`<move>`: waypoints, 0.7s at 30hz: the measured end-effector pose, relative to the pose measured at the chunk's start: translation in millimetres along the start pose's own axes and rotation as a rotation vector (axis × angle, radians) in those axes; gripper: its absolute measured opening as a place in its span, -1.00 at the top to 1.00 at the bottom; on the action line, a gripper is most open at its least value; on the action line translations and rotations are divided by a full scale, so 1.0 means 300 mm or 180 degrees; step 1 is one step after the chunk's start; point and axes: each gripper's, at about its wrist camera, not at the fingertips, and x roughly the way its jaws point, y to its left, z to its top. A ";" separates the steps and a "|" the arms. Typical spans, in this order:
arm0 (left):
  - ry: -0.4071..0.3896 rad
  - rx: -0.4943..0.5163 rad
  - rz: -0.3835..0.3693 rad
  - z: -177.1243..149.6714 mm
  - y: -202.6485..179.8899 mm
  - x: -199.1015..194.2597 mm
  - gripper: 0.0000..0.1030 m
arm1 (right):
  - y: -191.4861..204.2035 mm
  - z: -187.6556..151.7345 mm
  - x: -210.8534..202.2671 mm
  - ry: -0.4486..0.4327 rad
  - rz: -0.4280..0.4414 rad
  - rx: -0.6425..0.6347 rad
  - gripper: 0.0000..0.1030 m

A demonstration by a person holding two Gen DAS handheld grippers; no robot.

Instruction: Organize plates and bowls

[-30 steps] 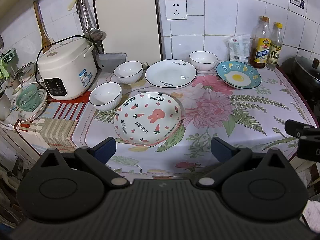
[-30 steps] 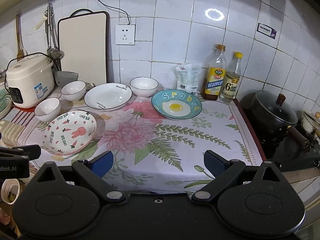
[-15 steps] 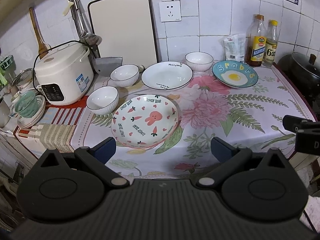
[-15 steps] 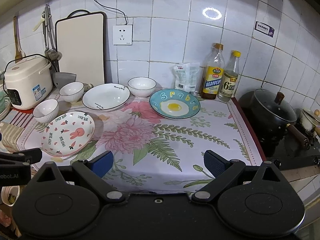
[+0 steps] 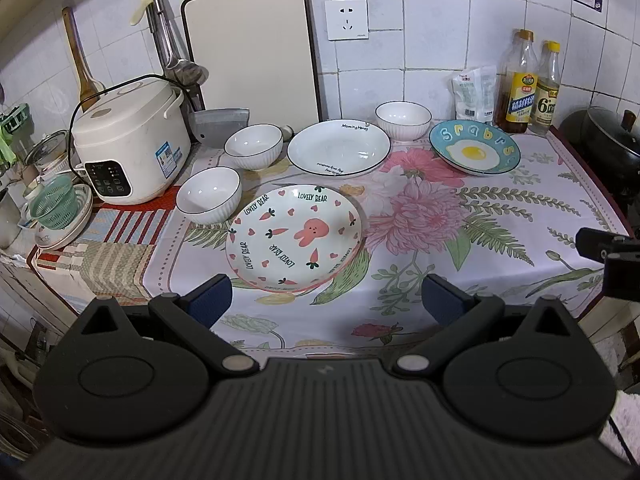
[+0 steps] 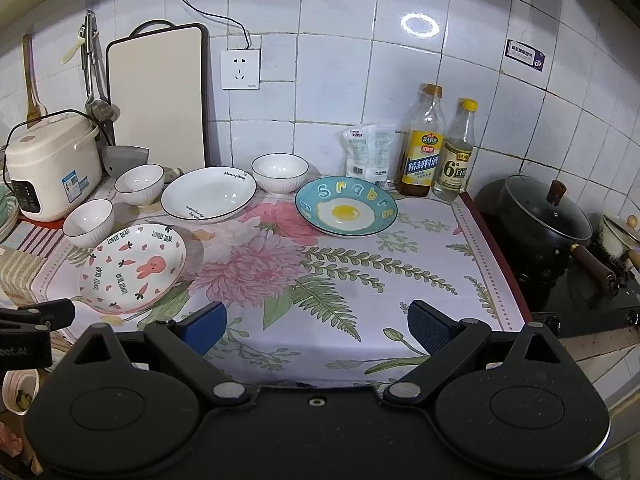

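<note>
On the floral cloth lie a pink rabbit plate [image 5: 296, 236] [image 6: 134, 268], a white plate [image 5: 338, 147] [image 6: 208, 192] behind it, and a blue egg plate [image 5: 474, 152] [image 6: 346, 212] at the back right. Three white bowls stand near them: one left of the rabbit plate [image 5: 209, 195] [image 6: 89, 222], one behind it [image 5: 253, 146] [image 6: 140, 183], one at the back [image 5: 403, 119] [image 6: 280, 172]. My left gripper [image 5: 326, 304] is open and empty, just short of the rabbit plate. My right gripper [image 6: 316, 326] is open and empty above the counter's front edge.
A rice cooker [image 5: 128, 140] stands at the left, a cutting board [image 5: 252, 48] leans on the tiled wall. Two bottles [image 6: 424, 140] and a bag [image 6: 366, 152] stand at the back right. A black pot [image 6: 544, 216] sits on the stove at the right.
Both grippers have drawn back and up slightly, so the dishes sit a little lower and smaller in view. Nothing on the counter has moved.
</note>
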 end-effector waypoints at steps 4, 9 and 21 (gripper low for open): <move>-0.0002 -0.0006 -0.0007 0.000 0.002 0.001 -0.99 | 0.004 -0.001 0.006 0.0018 0.0001 -0.0001 -0.92; -0.0080 -0.0080 -0.0098 0.003 0.022 0.000 -0.99 | 0.003 0.000 0.011 -0.0020 0.0084 -0.0013 -0.92; -0.0441 -0.0437 -0.0080 0.047 0.233 0.100 -0.98 | 0.106 0.052 0.154 -0.0474 0.0914 -0.0207 -0.92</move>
